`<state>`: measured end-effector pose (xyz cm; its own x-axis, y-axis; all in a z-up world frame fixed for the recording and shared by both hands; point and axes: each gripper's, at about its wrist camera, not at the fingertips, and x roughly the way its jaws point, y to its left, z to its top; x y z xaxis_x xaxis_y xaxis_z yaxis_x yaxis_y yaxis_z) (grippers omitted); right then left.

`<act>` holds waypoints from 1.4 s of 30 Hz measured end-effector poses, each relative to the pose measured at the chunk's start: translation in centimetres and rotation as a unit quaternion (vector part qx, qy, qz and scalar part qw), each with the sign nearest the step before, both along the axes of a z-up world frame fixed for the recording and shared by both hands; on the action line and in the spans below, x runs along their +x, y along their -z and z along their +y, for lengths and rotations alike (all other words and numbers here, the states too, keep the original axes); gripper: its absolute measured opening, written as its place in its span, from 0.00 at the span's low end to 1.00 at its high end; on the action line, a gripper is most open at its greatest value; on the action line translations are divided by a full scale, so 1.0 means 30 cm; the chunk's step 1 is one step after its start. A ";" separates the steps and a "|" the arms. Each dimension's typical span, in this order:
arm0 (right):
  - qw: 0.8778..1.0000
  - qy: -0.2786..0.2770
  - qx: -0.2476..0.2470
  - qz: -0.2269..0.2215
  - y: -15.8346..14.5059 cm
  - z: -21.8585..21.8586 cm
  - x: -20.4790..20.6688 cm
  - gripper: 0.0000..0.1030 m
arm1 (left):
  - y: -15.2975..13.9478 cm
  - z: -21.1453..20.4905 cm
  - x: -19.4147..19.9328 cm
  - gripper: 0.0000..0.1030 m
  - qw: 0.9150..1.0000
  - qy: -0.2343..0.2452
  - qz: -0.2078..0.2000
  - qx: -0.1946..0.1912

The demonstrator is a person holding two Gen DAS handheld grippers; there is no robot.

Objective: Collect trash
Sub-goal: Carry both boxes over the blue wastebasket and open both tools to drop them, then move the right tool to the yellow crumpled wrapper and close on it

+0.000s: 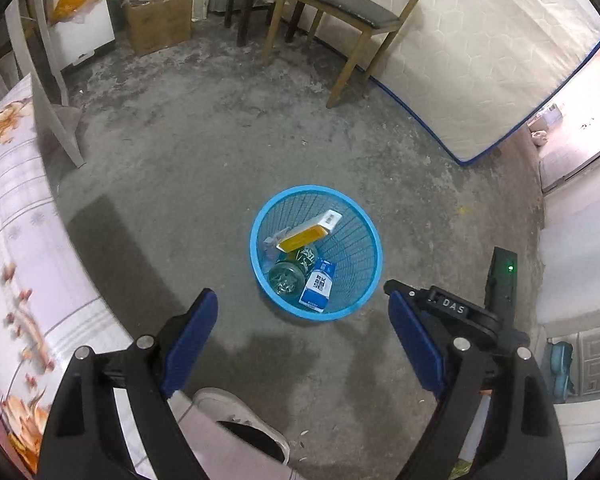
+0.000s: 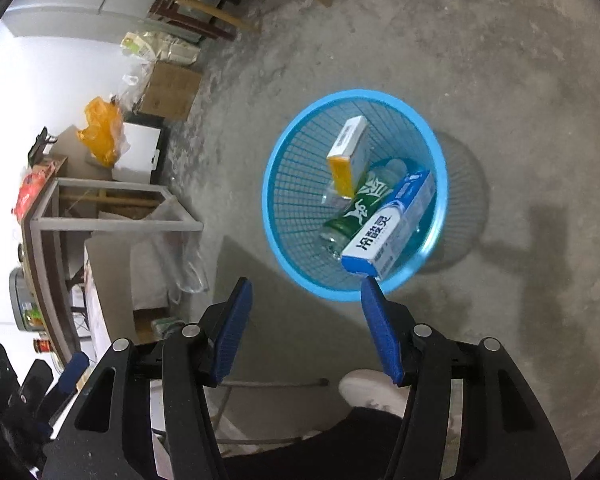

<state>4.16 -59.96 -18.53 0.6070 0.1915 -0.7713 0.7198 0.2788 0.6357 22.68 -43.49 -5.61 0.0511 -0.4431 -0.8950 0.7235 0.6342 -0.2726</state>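
We've got the blue basket [image 1: 256, 216] sitting on the concrete floor [image 1: 204, 152], with a green bottle [image 2: 356, 212], a blue-and-white box [image 2: 388, 232] and a yellow-ended box [image 2: 348, 152] inside it. Both our left gripper [image 1: 302, 316] and right gripper [image 2: 306, 300] hang above it, jaws spread apart, nothing between them.

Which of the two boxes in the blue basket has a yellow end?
The white box leaning high against the basket wall; its lower end is yellow. The other, the blue-and-white box beside the green bottle, has none.
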 end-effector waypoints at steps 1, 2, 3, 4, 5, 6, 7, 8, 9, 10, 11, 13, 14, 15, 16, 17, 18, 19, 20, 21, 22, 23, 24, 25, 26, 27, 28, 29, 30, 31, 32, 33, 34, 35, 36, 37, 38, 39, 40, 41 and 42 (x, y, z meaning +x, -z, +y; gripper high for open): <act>1.000 -0.004 -0.008 -0.001 -0.021 0.009 -0.015 0.54 | -0.016 0.023 -0.006 0.82 1.000 -0.001 -0.003 -0.003; 1.000 -0.009 -0.016 -0.003 -0.039 0.019 -0.024 0.54 | -0.026 0.035 -0.009 0.82 1.000 -0.001 -0.004 -0.006; 1.000 -0.014 -0.025 -0.003 -0.061 0.030 -0.037 0.54 | -0.049 0.064 -0.018 0.82 1.000 -0.001 -0.009 -0.011; 0.999 -0.019 -0.033 -0.004 -0.080 0.045 -0.049 0.54 | -0.067 0.086 -0.027 0.82 1.000 0.000 -0.013 -0.013; 0.999 -0.023 -0.038 -0.006 -0.090 0.055 -0.056 0.56 | -0.093 0.120 -0.040 0.82 1.000 0.002 -0.019 -0.020; 0.999 -0.028 -0.044 -0.011 -0.110 0.069 -0.070 0.58 | -0.119 0.161 -0.059 0.82 0.999 0.004 -0.026 -0.025; 0.998 -0.033 -0.050 -0.018 -0.136 0.089 -0.085 0.60 | -0.142 0.199 -0.076 0.82 0.999 0.004 -0.033 -0.028; 0.997 -0.039 -0.056 -0.026 -0.164 0.112 -0.100 0.62 | -0.159 0.226 -0.085 0.82 0.999 0.003 -0.037 -0.033; 0.997 -0.045 -0.061 -0.033 -0.181 0.129 -0.111 0.62 | -0.190 0.287 -0.109 0.82 0.998 0.000 -0.044 -0.045; 0.995 -0.055 -0.066 -0.043 -0.209 0.156 -0.123 0.63 | -0.205 0.327 -0.126 0.82 0.998 -0.003 -0.049 -0.050; 0.994 -0.063 -0.070 -0.050 -0.231 0.178 -0.130 0.63 | -0.226 0.388 -0.149 0.82 0.996 -0.008 -0.059 -0.061; 0.991 -0.088 -0.078 -0.070 -0.287 0.236 -0.138 0.63 | -0.260 0.500 -0.194 0.82 0.994 -0.016 -0.084 -0.074; 0.989 -0.099 -0.082 -0.076 -0.308 0.259 -0.136 0.64 | -0.275 0.569 -0.216 0.82 0.991 -0.026 -0.101 -0.079; 0.987 -0.109 -0.086 -0.081 -0.326 0.280 -0.127 0.65 | -0.285 0.635 -0.234 0.82 0.989 -0.035 -0.117 -0.084; 0.984 -0.126 -0.093 -0.089 -0.355 0.314 -0.115 0.66 | -0.292 0.680 -0.241 0.82 0.987 -0.042 -0.127 -0.086; 0.980 -0.142 -0.098 -0.097 -0.380 0.345 -0.101 0.67 | -0.297 0.763 -0.258 0.82 0.984 -0.059 -0.143 -0.088; 0.978 -0.154 -0.100 -0.103 -0.398 0.372 -0.089 0.67 | -0.298 0.816 -0.269 0.82 0.982 -0.072 -0.154 -0.088; 0.973 -0.173 -0.103 -0.111 -0.424 0.412 -0.066 0.67 | -0.296 0.882 -0.281 0.82 0.978 -0.090 -0.165 -0.087; 0.970 -0.187 -0.106 -0.116 -0.442 0.442 -0.044 0.67 | -0.291 0.928 -0.285 0.82 0.976 -0.105 -0.173 -0.085; 0.966 -0.201 -0.109 -0.123 -0.460 0.475 -0.021 0.67 | -0.284 0.984 -0.292 0.82 0.973 -0.121 -0.180 -0.082; 0.959 -0.222 -0.113 -0.131 -0.483 0.517 0.009 0.67 | -0.275 1.041 -0.298 0.82 0.970 -0.134 -0.186 -0.079; 0.952 -0.244 -0.119 -0.138 -0.506 0.563 0.040 0.67 | -0.268 1.079 -0.305 0.82 0.968 -0.143 -0.191 -0.076; 0.944 -0.269 -0.128 -0.144 -0.530 0.614 0.073 0.67 | -0.259 1.123 -0.312 0.82 0.965 -0.156 -0.198 -0.071; 0.936 -0.289 -0.137 -0.148 -0.542 0.657 0.098 0.67 | -0.248 1.169 -0.320 0.82 0.963 -0.166 -0.204 -0.067; 0.926 -0.312 -0.148 -0.153 -0.558 0.707 0.129 0.67 | -0.234 1.212 -0.326 0.82 0.960 -0.178 -0.207 -0.062; 0.919 -0.327 -0.154 -0.156 -0.564 0.745 0.150 0.67 | -0.218 1.251 -0.329 0.82 0.958 -0.190 -0.208 -0.056; 0.909 -0.350 -0.163 -0.157 -0.571 0.804 0.186 0.67 | -0.201 1.286 -0.330 0.82 0.956 -0.203 -0.207 -0.051; 0.902 -0.365 -0.168 -0.155 -0.574 0.846 0.210 0.67 | -0.185 1.314 -0.332 0.82 0.954 -0.215 -0.203 -0.048; 0.896 -0.378 -0.173 -0.154 -0.575 0.886 0.235 0.67 | -0.171 1.327 -0.330 0.82 0.954 -0.223 -0.198 -0.046; 0.888 -0.395 -0.178 -0.153 -0.575 0.936 0.264 0.67 | -0.154 1.344 -0.326 0.82 0.953 -0.232 -0.190 -0.044; 0.881 -0.409 -0.184 -0.153 -0.573 0.981 0.292 0.67 | -0.136 1.368 -0.323 0.82 0.952 -0.243 -0.181 -0.043; 0.874 -0.421 -0.190 -0.152 -0.568 1.019 0.319 0.66 | -0.123 1.386 -0.324 0.82 0.951 -0.250 -0.176 -0.043; 0.869 -0.430 -0.194 -0.150 -0.561 1.051 0.338 0.65 | -0.112 1.402 -0.325 0.82 0.950 -0.256 -0.174 -0.042; 0.863 -0.440 -0.201 -0.149 -0.556 1.082 0.359 0.63 | -0.101 1.418 -0.323 0.82 0.949 -0.262 -0.172 -0.040; 0.856 -0.448 -0.211 -0.145 -0.551 1.111 0.381 0.62 | -0.092 1.433 -0.322 0.82 0.948 -0.266 -0.171 -0.039; 0.852 -0.454 -0.217 -0.142 -0.544 1.130 0.396 0.61 | -0.089 1.449 -0.327 0.82 0.947 -0.268 -0.170 -0.038; 0.848 -0.461 -0.222 -0.138 -0.534 1.152 0.420 0.58 | -0.077 1.463 -0.321 0.82 0.947 -0.273 -0.167 -0.035; 0.847 -0.464 -0.222 -0.135 -0.528 1.166 0.434 0.57 | -0.068 1.469 -0.315 0.82 0.946 -0.276 -0.167 -0.034; 0.847 -0.466 -0.220 -0.129 -0.516 1.177 0.458 0.54 | -0.061 1.479 -0.310 0.82 0.945 -0.279 -0.167 -0.033; 0.850 -0.464 -0.218 -0.120 -0.502 1.182 0.481 0.50 | -0.059 1.485 -0.311 0.82 0.944 -0.281 -0.168 -0.034; 0.853 -0.461 -0.215 -0.114 -0.490 1.181 0.500 0.49 | -0.061 1.487 -0.312 0.82 0.944 -0.281 -0.169 -0.035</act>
